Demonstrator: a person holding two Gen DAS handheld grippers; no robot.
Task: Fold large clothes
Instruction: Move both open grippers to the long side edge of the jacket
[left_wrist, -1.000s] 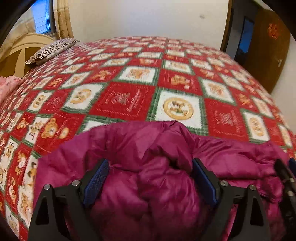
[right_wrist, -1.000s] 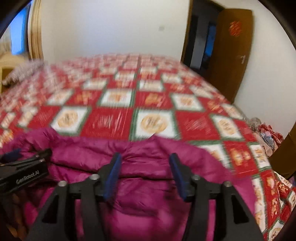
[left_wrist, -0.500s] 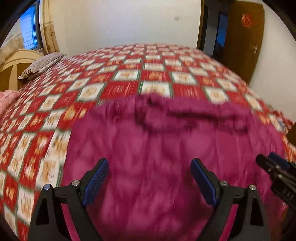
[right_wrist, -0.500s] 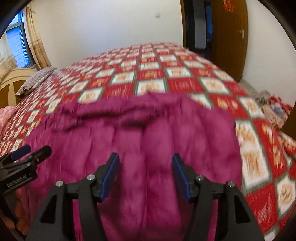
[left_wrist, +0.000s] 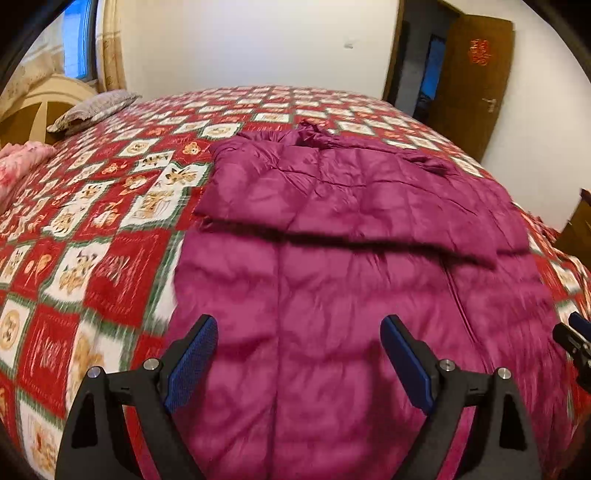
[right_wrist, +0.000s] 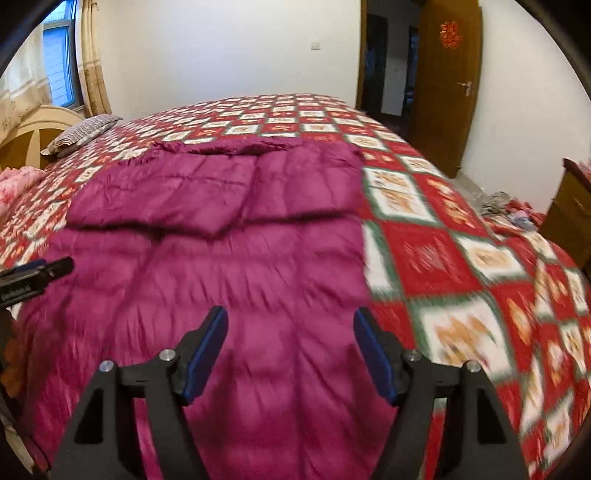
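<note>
A magenta quilted down coat (left_wrist: 351, 258) (right_wrist: 221, 258) lies spread on the bed, its far part folded back toward me into a top flap (left_wrist: 351, 195) (right_wrist: 218, 188). My left gripper (left_wrist: 297, 356) hovers open over the coat's near left part, nothing between its blue pads. My right gripper (right_wrist: 290, 350) hangs over the coat's near right part; its jaws are opening, the pads clear of the fabric. The tip of the right gripper (left_wrist: 574, 341) shows at the left view's right edge. At the left edge of the right view the left gripper (right_wrist: 37, 273) pokes in.
The bed wears a red, white and green patchwork cover (left_wrist: 110, 229) (right_wrist: 461, 258). A striped pillow (left_wrist: 92, 110) and a pink cloth (left_wrist: 18, 166) lie by the headboard at far left. A brown door (right_wrist: 447, 81) and wooden furniture (right_wrist: 565, 221) stand to the right.
Both grippers have pulled back toward the near edge, off the bunched fabric they were over. The coat's far part now lies folded flat. The right jaws stand wider.
</note>
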